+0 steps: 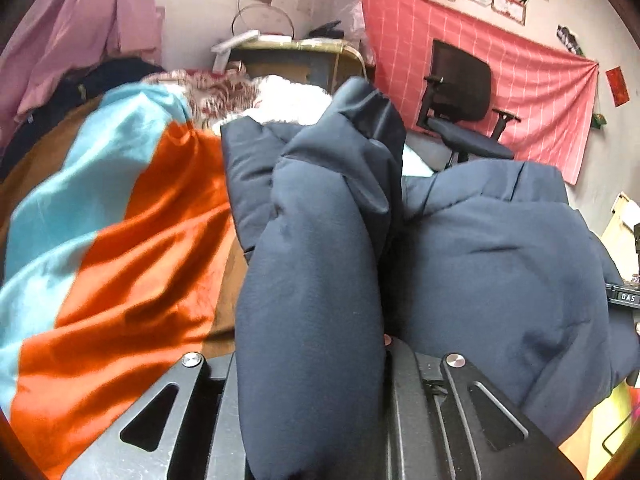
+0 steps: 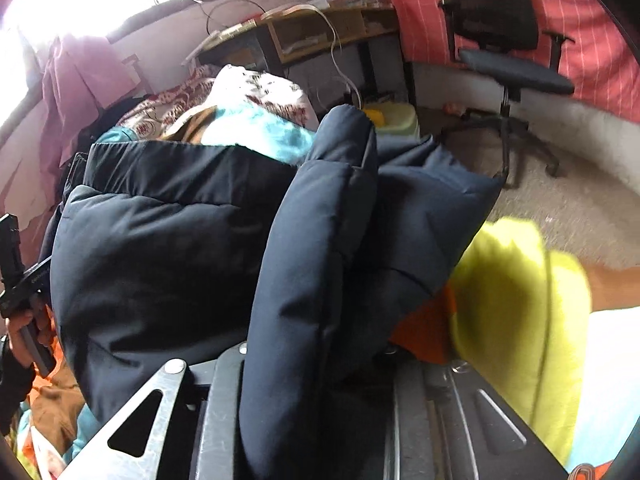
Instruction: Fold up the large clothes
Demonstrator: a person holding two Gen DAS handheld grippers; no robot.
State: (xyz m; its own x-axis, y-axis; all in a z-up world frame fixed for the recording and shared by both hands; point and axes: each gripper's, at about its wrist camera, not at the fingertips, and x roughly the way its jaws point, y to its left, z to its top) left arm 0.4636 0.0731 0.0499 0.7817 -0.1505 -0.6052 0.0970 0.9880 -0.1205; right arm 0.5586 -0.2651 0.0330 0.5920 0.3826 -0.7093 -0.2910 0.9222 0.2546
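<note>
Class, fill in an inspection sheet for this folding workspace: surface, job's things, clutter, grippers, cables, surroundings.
Surface: orange and blue blanket covers the bed.
Job's things: navy padded jacket, bunched, not yet folded flat.
Clutter: yellow-green fabric beside the jacket; patterned bedding behind.
Grippers: left gripper and right gripper each shut on a jacket fold.
Cables: white cable hanging from the desk.
Surroundings: office chair, pink wall cloth.

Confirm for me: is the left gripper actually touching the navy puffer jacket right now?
Touching. The left wrist view shows a thick fold of the navy puffer jacket squeezed between the left gripper fingers, filling the gap with no space showing.
</note>
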